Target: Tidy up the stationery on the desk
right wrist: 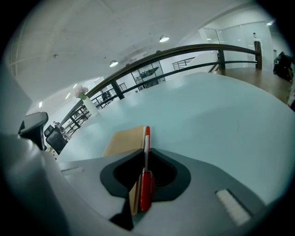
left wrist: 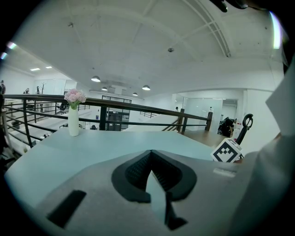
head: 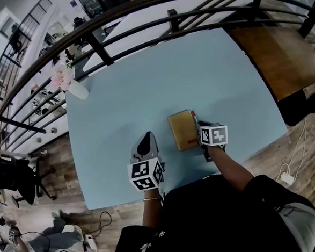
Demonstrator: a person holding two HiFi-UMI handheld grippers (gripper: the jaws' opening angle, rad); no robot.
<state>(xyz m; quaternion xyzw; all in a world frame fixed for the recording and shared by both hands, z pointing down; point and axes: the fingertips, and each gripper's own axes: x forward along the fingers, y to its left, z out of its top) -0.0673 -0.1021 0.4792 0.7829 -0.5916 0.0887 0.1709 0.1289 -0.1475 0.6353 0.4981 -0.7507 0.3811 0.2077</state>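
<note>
Right gripper (right wrist: pixel 146 154) clamps red pen (right wrist: pixel 146 173) beside notebook (head: pixel 182 129), near desk (head: pixel 144 86) front edge. Left gripper (left wrist: pixel 151 161) closed, empty. Placing step; next likely lower, align, release.

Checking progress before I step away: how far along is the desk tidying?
Looks done: the notebook lies flat on the desk. In hand: the right gripper grips the red pen alongside the notebook's right edge. Remaining: releasing the pen there, probably; the left gripper is empty.

Red pen (right wrist: pixel 146 186), tan notebook (head: pixel 182 129), pale blue desk (head: pixel 144 86), pink flowers (head: pixel 61 76)
</note>
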